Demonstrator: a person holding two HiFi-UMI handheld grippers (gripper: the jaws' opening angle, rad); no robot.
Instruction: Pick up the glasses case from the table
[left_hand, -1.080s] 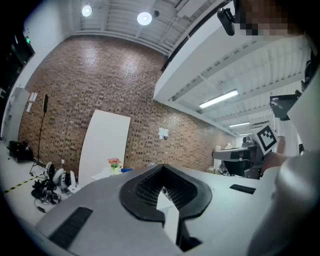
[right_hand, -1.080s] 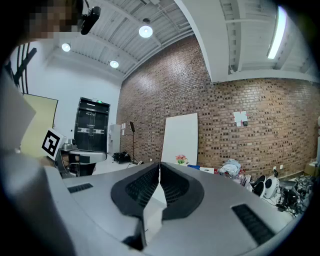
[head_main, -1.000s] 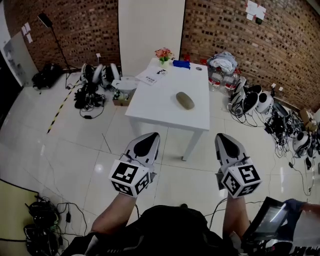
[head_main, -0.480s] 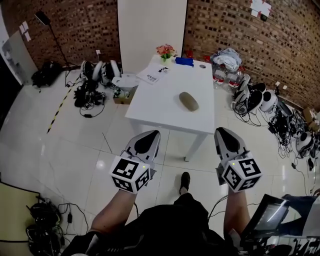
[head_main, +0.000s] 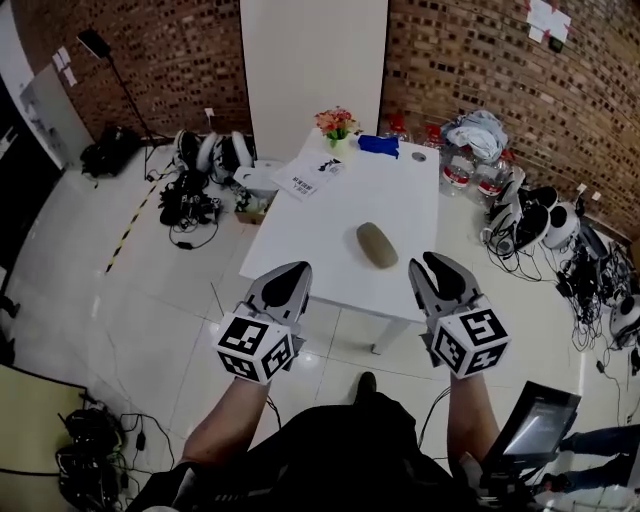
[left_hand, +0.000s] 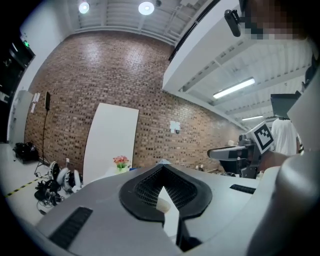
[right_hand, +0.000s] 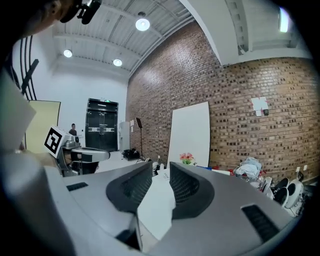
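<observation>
The glasses case (head_main: 377, 245), an olive-brown oval pouch, lies near the middle of the white table (head_main: 300, 225) in the head view. Both grippers are held level in front of the table's near edge, short of the case. My left gripper (head_main: 296, 268) is to the case's lower left; its jaws meet at the tips (left_hand: 162, 166) with nothing in them. My right gripper (head_main: 424, 264) is to the case's lower right; its jaws are opening, with a narrow gap (right_hand: 161, 167) and nothing between them. Neither gripper view shows the case.
At the table's far end stand a flower pot (head_main: 337, 124), a blue object (head_main: 379, 145) and a booklet (head_main: 308, 180). Headsets and cables litter the floor left (head_main: 195, 190) and right (head_main: 530, 215) of the table. A white board (head_main: 313, 60) leans on the brick wall.
The person has walked toward the table, so both grippers now reach its near edge. The right jaws, shut before, have parted slightly.
</observation>
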